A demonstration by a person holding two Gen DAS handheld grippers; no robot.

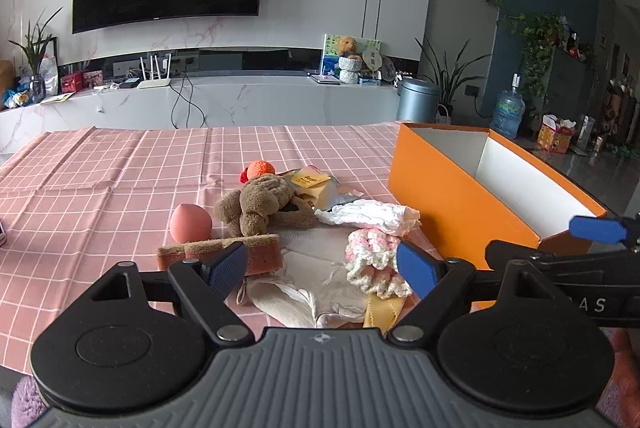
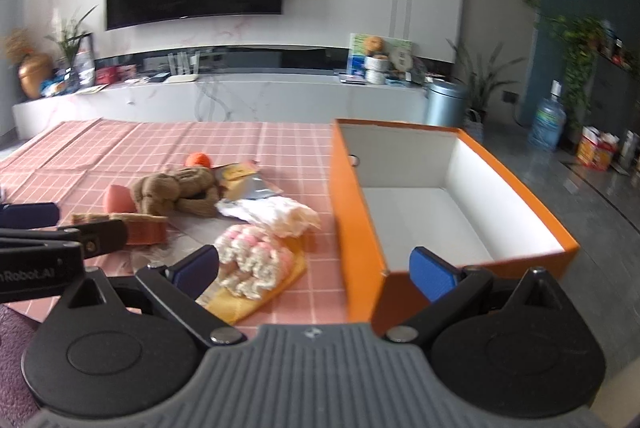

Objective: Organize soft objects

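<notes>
In the right wrist view, white lettering on the black body of the left gripper (image 2: 44, 228) reads "nRobot.AI", its start cut off by the picture edge. In the left wrist view, the black body of the right gripper (image 1: 592, 248) shows the letters "AS". The yellow packet (image 1: 310, 180) on the worktop bears dark print too small to read.

Left tongs (image 1: 322, 270) and right tongs (image 2: 314, 274) — both gaping wide, empty.

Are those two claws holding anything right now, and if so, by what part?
Nothing is held. The left claw and the right claw both stand open above the table, empty.
</notes>
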